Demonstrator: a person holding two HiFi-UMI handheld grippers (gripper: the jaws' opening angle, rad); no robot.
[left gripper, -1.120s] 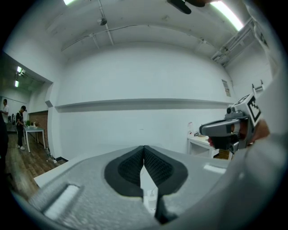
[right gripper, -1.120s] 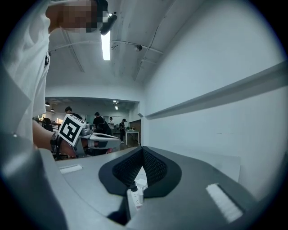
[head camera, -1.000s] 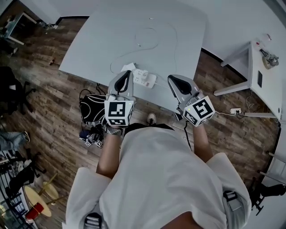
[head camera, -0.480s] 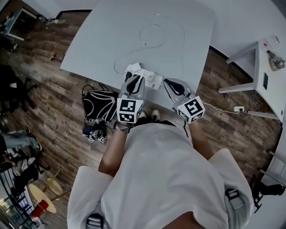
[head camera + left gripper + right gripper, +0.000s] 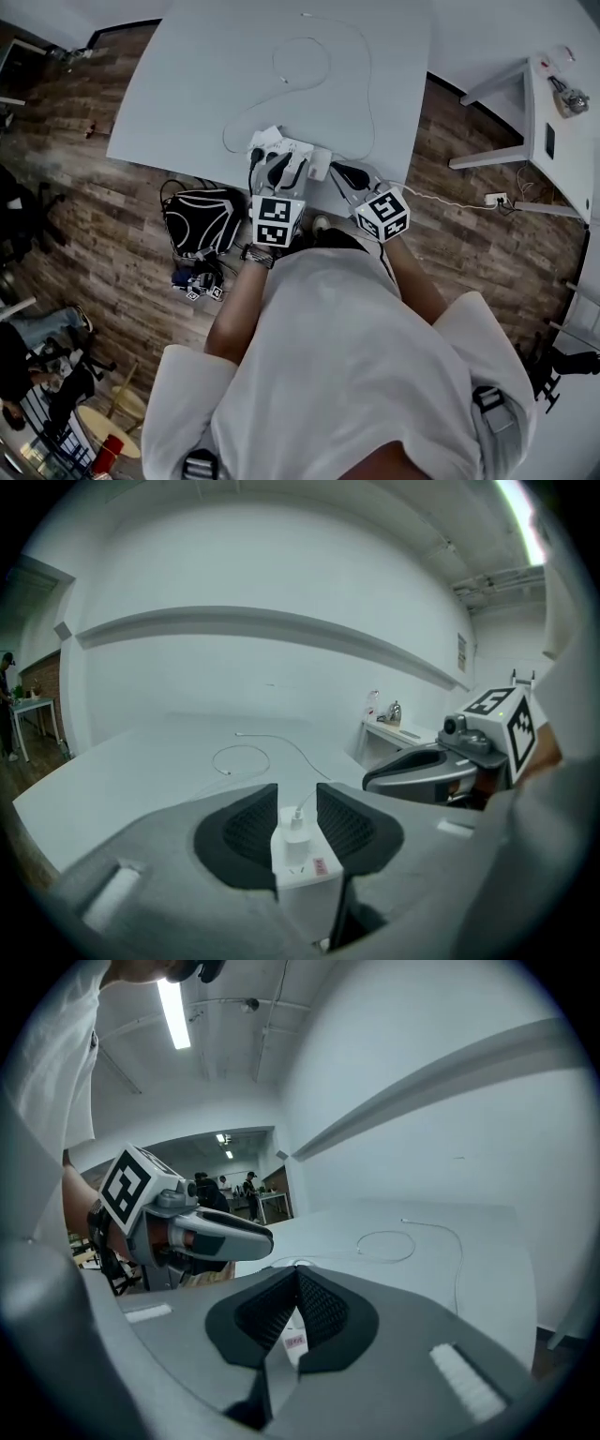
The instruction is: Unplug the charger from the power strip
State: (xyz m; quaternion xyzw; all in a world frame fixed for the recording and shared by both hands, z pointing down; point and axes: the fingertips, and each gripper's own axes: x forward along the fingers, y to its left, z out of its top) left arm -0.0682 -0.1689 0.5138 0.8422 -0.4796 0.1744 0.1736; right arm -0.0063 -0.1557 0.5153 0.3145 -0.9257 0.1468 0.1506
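Head view looks down on a smooth white table (image 5: 187, 84) over a brown plank floor (image 5: 94, 216). A long white plastic power strip (image 5: 298, 155) lies flat along the table's near edge, right of its middle. The small, boxy white charger (image 5: 296, 832) stands plugged into its top. A thin white cable (image 5: 240, 747) runs from the charger and curls into a loop toward the table's far edge.

The left gripper (image 5: 278, 173), grey with black ribbed pads, has just been opening. Its jaws stand narrowly apart with the charger between them, and the pads do not seem to press on it. The right gripper (image 5: 345, 175) is just beside it over the strip's right end, its jaws drawn together at the tips.

A black bag (image 5: 202, 220) sits on the floor by the near left corner. A small white side table (image 5: 553, 141) stands well apart at right.
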